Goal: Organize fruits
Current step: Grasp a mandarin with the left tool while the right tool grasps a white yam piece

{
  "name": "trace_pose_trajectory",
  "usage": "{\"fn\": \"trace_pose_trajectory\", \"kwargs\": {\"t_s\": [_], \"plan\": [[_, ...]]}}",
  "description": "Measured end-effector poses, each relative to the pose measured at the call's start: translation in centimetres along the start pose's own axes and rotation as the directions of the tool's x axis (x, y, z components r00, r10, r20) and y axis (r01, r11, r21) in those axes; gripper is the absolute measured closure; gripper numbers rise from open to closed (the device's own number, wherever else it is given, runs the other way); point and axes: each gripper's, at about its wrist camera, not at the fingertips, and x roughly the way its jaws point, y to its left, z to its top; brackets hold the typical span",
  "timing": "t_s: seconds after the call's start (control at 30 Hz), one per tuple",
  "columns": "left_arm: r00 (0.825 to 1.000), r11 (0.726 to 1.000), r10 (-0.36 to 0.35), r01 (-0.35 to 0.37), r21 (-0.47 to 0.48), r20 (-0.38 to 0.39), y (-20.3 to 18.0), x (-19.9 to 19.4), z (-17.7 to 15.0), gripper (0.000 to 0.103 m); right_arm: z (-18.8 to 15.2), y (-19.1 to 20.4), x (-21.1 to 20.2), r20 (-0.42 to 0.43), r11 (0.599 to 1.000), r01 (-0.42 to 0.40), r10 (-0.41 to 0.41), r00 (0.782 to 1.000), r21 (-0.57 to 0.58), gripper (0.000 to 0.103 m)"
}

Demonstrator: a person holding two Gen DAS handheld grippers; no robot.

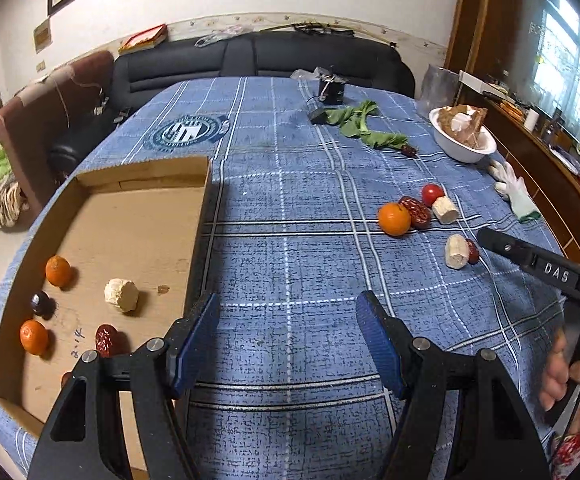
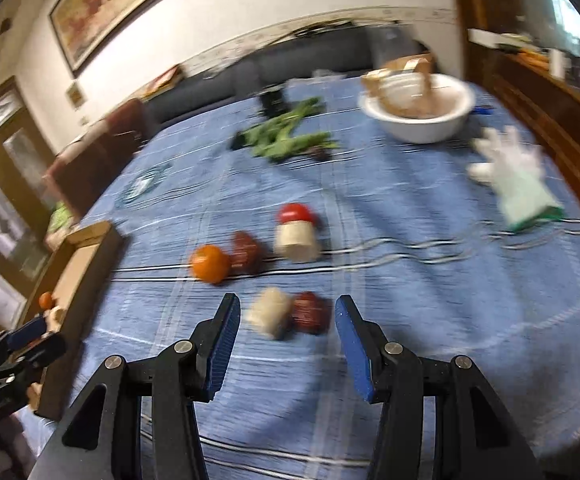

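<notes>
A blue plaid cloth covers the surface point(image 1: 290, 208). At its left edge sits a shallow cardboard tray point(image 1: 138, 216) holding two glossy oranges point(image 1: 58, 271), a wrinkled red date point(image 1: 106, 339), a dark round fruit and a pale, rough cylindrical chunk point(image 1: 122, 295). More fruit lies loose on the cloth: an orange point(image 2: 210, 264), dates, a tomato point(image 2: 295, 213) and pale chunks. The left gripper point(image 1: 290, 340) hangs spread and empty beside the tray. The right gripper point(image 2: 288, 344), also spread, hovers just short of a pale chunk point(image 2: 270, 316) and a date point(image 2: 309, 312).

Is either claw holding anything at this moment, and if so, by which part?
Nothing is held. The left claw is open over bare tablecloth; the right claw is open, with nothing between its pads.
</notes>
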Motion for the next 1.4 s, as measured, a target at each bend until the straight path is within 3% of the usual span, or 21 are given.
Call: {"fn": "trace_pose_trajectory", "kwargs": {"t_s": [0.17,0.5,0.6,0.63,0.67,0.83,1.07,1.23,1.4], "plan": [[1.0,0.999,-0.008,0.007,-0.033,-0.025,0.8,0.8,-0.1,0.033,0.2,1.7,2.2,-0.022,0.998,-0.013,0.012,1.0,-0.054,0.049],[0.998,0.998,-0.054,0.053,-0.018,-0.042,-0.5,2.3,1.5,0.033,-0.6,3.0,3.6,0.015,0.973,0.132,-0.131,0.991,-0.189,0.05],[0.997,0.997,-0.073,0.074,0.0,-0.037,-1.5,3.3,2.4,0.033,-0.6,3.3,4.0,0.029,0.955,0.184,-0.183,0.983,-0.23,0.054],[0.997,0.997,-0.076,0.076,0.006,-0.034,-1.9,3.6,2.8,0.033,-0.6,3.2,4.1,0.022,0.951,0.197,-0.198,0.98,-0.238,0.064],[0.996,0.996,-0.085,0.085,0.015,-0.034,-2.3,4.1,3.1,0.033,-0.6,3.0,4.0,0.012,0.952,0.197,-0.199,0.98,-0.233,0.078],[0.986,0.987,-0.156,0.158,0.038,-0.058,-4.0,6.3,4.4,0.034,-0.4,1.1,3.2,0.009,0.973,0.171,-0.172,0.985,-0.158,0.078],[0.977,0.973,-0.2,0.207,0.105,-0.073,-6.8,9.6,5.5,0.034,0.0,-1.1,2.8,-0.002,0.995,0.088,-0.088,0.996,-0.045,0.077],[0.973,0.961,-0.217,0.226,0.159,-0.074,-8.4,11.7,6.2,0.035,0.0,-1.1,3.0,-0.005,0.996,0.074,-0.074,0.997,-0.039,0.077],[0.971,0.959,-0.214,0.229,0.167,-0.103,-9.0,13.3,6.2,0.057,-0.1,-0.7,3.1,-0.001,0.995,0.085,-0.085,0.996,-0.059,0.077]]}}
